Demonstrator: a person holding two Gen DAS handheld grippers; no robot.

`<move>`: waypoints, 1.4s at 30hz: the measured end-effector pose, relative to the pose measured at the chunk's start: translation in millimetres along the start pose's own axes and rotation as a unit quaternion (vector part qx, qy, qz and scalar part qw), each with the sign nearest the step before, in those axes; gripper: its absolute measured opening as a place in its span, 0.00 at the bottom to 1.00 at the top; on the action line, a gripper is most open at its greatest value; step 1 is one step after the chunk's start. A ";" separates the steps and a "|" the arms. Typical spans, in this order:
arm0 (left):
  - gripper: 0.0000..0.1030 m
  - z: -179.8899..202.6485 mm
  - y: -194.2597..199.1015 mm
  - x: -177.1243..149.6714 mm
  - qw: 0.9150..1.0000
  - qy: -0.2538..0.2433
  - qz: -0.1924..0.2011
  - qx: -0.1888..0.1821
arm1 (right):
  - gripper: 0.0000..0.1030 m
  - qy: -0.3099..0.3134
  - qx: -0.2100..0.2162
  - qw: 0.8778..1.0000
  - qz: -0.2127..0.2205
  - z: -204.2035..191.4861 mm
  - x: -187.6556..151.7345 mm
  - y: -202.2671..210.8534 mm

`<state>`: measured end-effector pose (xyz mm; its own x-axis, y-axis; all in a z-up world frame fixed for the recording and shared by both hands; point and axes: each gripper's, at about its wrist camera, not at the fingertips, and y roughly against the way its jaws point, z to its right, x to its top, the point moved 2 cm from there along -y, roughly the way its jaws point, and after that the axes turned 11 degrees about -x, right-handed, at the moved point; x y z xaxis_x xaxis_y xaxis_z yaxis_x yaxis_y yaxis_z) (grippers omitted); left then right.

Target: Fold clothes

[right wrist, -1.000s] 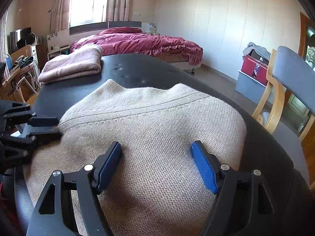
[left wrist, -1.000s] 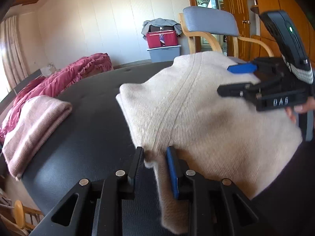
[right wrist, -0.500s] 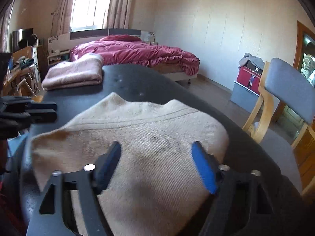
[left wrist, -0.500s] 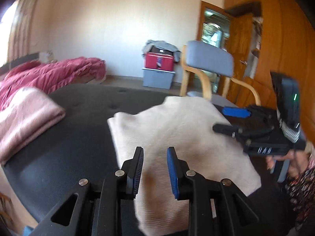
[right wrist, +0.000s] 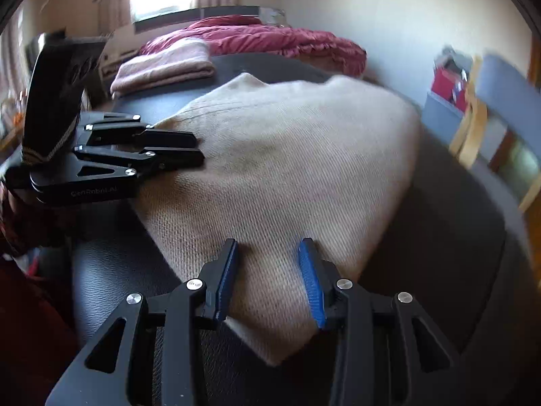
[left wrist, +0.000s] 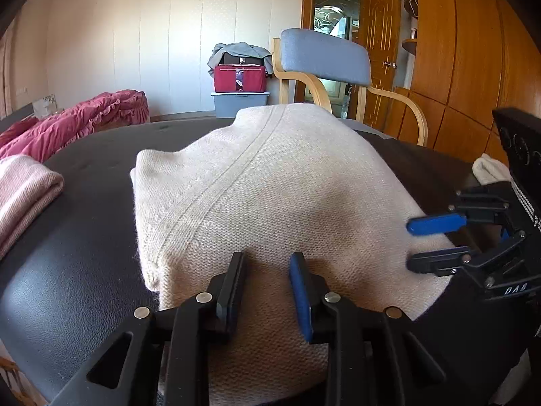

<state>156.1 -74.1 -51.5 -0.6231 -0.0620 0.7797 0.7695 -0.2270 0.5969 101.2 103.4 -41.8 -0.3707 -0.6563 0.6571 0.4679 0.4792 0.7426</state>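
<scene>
Both grippers part-open over folded beige sweater: left gripper, right gripper; only left cam shows door.

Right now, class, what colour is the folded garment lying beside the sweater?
Pink: the folded garment shows best in the right wrist view.

Left gripper low and level, pointing forward, jaws part open with a narrow gap, nothing clamped between them. Right gripper low too, jaws part open, a bit wider. Right gripper comes in from the right side in the left view, turned on its side, jaws one above the other. Both close together, tips angled toward each other.
</scene>
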 end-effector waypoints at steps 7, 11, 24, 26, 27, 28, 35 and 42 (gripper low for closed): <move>0.28 -5.2 2.9 0.3 1.000 0.022 -0.002 -0.018 | 0.39 -0.042 0.021 0.999 0.006 8.8 -8.4 3.8; 0.28 -30.9 19.3 15.4 0.993 0.100 -0.001 -0.055 | 0.42 -0.056 0.031 0.998 0.004 14.1 0.3 12.2; 0.34 -135.2 9.4 29.5 0.957 0.269 -0.063 -0.087 | 0.68 -0.325 0.130 0.937 0.001 121.0 3.6 -5.4; 0.36 -144.3 9.2 25.2 0.948 0.297 -0.055 -0.101 | 0.68 -0.350 0.155 0.924 -0.014 129.8 3.8 -21.0; 0.38 -148.5 8.0 23.6 0.943 0.309 -0.053 -0.109 | 0.68 -0.360 0.159 0.919 -0.019 131.2 3.5 -26.9; 0.39 -152.7 6.8 22.1 0.939 0.320 -0.051 -0.116 | 0.69 -0.372 0.161 0.914 -0.024 134.8 2.4 -32.8; 0.42 -173.7 -2.6 12.4 0.905 0.386 -0.032 -0.176 | 0.72 -0.404 0.196 0.893 -0.040 146.1 10.9 -55.2; 0.42 -162.3 -16.1 19.8 0.909 0.362 -0.051 -0.199 | 0.75 -0.389 0.205 0.895 -0.069 138.2 26.6 -68.7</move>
<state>108.6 -229.5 -76.4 -0.7276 -0.6126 0.3088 0.6812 -0.5918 0.4310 -51.7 133.6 -57.4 -0.9240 -0.1976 0.3274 0.0993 0.7029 0.7043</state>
